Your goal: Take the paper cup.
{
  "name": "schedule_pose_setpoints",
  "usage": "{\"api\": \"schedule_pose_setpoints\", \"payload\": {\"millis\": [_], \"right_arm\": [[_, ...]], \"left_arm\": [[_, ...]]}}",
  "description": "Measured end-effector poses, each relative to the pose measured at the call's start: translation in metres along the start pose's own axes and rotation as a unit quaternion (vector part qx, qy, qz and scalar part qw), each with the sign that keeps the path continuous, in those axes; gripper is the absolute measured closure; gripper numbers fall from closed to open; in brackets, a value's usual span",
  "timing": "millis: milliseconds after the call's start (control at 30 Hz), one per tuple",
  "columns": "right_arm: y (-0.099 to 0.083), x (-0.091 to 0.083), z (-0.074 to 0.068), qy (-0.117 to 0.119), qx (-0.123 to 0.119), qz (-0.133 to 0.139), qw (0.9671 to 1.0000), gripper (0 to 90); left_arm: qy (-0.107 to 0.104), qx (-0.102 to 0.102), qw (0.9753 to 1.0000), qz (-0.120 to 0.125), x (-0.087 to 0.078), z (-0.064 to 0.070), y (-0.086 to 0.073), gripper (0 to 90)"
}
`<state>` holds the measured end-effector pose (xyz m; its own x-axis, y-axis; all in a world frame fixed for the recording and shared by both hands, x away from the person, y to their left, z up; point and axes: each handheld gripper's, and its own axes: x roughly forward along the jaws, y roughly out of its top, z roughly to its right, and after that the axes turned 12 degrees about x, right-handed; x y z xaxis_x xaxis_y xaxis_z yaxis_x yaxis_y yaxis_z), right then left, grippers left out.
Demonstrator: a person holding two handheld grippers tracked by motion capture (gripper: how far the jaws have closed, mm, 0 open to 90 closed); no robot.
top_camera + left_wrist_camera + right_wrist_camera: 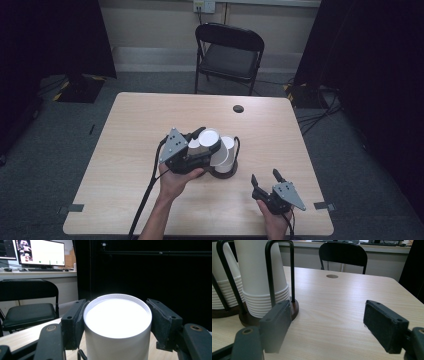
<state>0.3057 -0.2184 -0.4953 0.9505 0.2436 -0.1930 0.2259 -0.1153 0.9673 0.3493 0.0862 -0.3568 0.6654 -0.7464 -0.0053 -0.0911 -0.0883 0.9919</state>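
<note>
The left claw point(117, 322) is clamped on a white paper cup point(117, 325) — one pad pressed against each side, base facing up, plain and round. It sits above the cup stacks point(259, 282) in their dark wire holder point(279, 272) mid-desk point(140, 120). The right claw point(265, 184) rests apart, empty — near the desk's front right.

Light wood-grain bench point(130, 145) with rounded corners.
A dark round-based cup holder point(294, 308) with black wire uprights stands near its centre, holding stacked white paper cups point(259, 277); a round cable hole point(238, 108) lies near the far edge.
</note>
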Motion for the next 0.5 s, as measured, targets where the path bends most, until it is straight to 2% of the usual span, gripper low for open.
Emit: {"api": "schedule_pose_setpoints", "payload": {"millis": [133,300,400,500], "right_arm": [[0.000,0.000,0.000,0.000,0.000,-0.001,1.0000,21.0],[0.000,0.000,0.000,-0.004,0.000,0.000,1.0000,21.0],[0.000,0.000,-0.002,-0.004,-0.004,-0.001,1.0000,21.2],[0.000,0.002,-0.004,0.016,-0.009,-0.010,0.9998,22.0]], "left_arm": [[-0.009,0.006,0.9999,0.001,-0.007,0.002,-0.001,35.0],[-0.013,-0.017,0.9998,0.007,-0.015,0.001,-0.008,35.0],[-0.018,-0.020,0.9996,0.006,-0.019,0.002,-0.010,35.0],[-0.016,-0.025,0.9995,0.003,-0.023,0.005,-0.014,35.0]]}}
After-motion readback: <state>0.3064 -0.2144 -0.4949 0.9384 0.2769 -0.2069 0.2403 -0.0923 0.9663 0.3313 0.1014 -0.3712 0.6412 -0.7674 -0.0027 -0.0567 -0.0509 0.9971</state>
